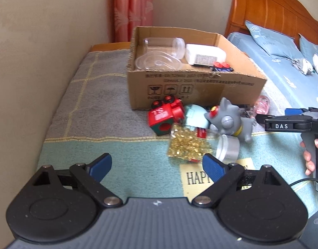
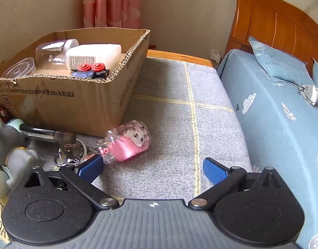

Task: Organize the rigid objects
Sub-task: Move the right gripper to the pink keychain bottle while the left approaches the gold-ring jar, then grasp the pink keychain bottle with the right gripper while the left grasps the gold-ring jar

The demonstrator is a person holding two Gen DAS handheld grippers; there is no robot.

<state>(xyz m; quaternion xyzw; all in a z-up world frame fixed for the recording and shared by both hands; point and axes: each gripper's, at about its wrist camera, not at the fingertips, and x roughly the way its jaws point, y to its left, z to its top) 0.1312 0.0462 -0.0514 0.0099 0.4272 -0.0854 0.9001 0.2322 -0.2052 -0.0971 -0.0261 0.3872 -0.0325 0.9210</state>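
We held the left hand-held gripper [image 1: 157,167] low over the blanket [image 1: 92,95], its blue pads spread wide and empty, aimed at the pile of loose things at twelve o'clock. Leftmost there lay the red toy car [image 1: 166,116] on its side, touching the front wall of the cardboard box [image 1: 196,87]; at its three o'clock sat the jar of gold capsules [image 1: 192,145], tipped over with its silver lid toward us, and behind that the grey cat figure [image 1: 227,120]. We judged they lay heaped there waiting to go in the box, which already held a clear jar [image 1: 165,44], a white container [image 1: 204,55] and a small red-wheeled toy [image 1: 222,66].

The right hand-held gripper [image 2: 152,169], likewise spread and empty, hovered near the pink charm bottle [image 2: 127,143] at eleven o'clock, a keyring [image 2: 69,155] just beside it. Open blanket stretched from twelve to two o'clock; the bed [image 2: 273,114] bounded it at three.
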